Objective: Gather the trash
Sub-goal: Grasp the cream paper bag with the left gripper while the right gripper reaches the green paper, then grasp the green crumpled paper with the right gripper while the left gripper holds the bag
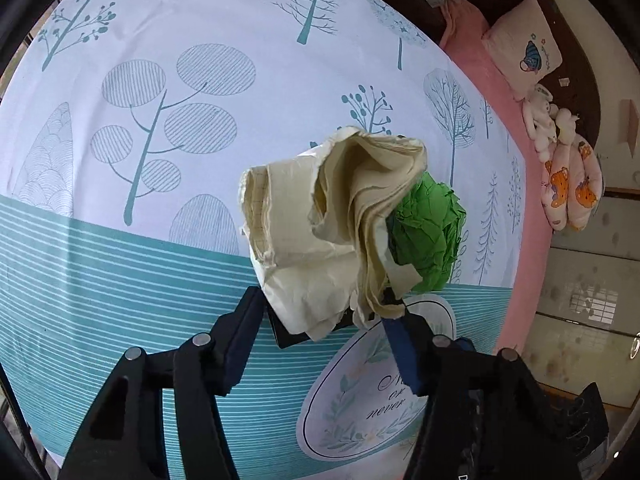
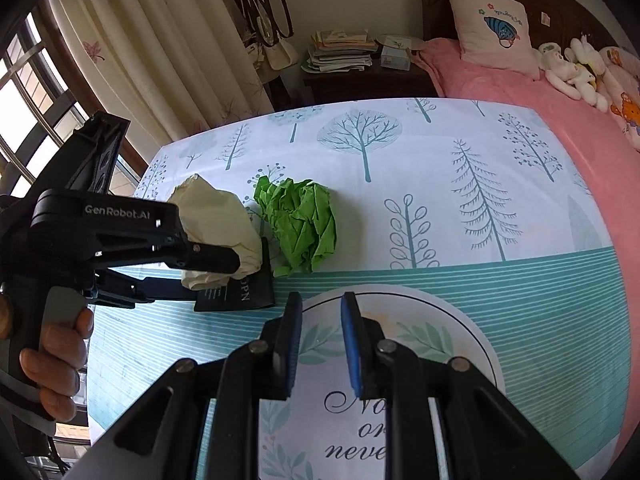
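One person is working with two grippers over a tree-printed cloth (image 2: 420, 168) spread on a bed. Three pieces of trash are showing: one crumpled cream paper wad (image 1: 320, 232), one crumpled green paper ball (image 2: 300, 224) and one flat black card (image 2: 236, 294) with pale lettering.

The left gripper (image 1: 324, 308) is reaching down over the cream wad, its two fingers standing on either side of the wad's lower end — whether the pads are pressing on the paper cannot be told from either view. In the right wrist view the wad is bulging out above that gripper, and the black card is lying on the cloth just under it. A hand (image 2: 56, 364) is wrapping around the gripper's handle at the left edge.

The green ball is sitting on the cloth just beside the cream wad, on its far right side in the left wrist view, not gripped.

The right gripper (image 2: 320, 344) is hanging over the round printed emblem (image 2: 440, 344) near the cloth's front edge — its two blue-padded fingers are standing a little apart with nothing between them.

On the pink blanket (image 2: 580, 128) behind, one embroidered pillow (image 2: 492, 24) is leaning against the dark headboard.
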A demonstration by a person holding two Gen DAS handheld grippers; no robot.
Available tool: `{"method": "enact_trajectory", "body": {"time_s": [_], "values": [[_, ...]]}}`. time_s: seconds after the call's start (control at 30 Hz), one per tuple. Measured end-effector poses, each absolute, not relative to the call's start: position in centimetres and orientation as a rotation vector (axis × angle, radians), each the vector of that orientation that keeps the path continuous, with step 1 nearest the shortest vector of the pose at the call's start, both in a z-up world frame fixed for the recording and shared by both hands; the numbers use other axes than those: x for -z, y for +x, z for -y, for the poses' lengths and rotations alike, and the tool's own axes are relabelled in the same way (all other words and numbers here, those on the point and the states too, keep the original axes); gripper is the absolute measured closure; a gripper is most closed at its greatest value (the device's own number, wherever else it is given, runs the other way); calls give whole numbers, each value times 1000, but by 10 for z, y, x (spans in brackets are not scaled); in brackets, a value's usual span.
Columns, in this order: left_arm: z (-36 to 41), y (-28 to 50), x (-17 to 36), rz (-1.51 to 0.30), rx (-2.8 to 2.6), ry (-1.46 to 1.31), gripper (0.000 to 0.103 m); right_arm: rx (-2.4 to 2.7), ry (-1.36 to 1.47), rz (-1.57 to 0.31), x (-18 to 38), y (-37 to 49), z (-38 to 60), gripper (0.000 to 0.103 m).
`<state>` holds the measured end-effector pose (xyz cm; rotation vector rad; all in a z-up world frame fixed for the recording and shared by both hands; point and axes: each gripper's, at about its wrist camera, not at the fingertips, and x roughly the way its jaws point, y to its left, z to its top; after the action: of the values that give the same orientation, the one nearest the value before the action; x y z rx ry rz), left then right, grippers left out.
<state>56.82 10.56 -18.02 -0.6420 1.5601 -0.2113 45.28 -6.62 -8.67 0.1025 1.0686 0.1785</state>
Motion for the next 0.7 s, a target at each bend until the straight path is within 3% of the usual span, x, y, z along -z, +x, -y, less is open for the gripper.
{"method": "enact_trajectory", "body": {"time_s": [0.03,0.07,0.27,0.7], "values": [[-103,569,181,-1565,218,-635,53,-178,102,-1068,87,454,66,83],[-102,570,183,-1575,224,-631,64,-178,101,-1068,86,454,66,83],[-99,571,180,-1531,271,-609,86,-180,101,-1066,87,456,64,83],[-109,550,161,-1426,351,-442,92,-143,255,-1043,75,481,76,83]]}}
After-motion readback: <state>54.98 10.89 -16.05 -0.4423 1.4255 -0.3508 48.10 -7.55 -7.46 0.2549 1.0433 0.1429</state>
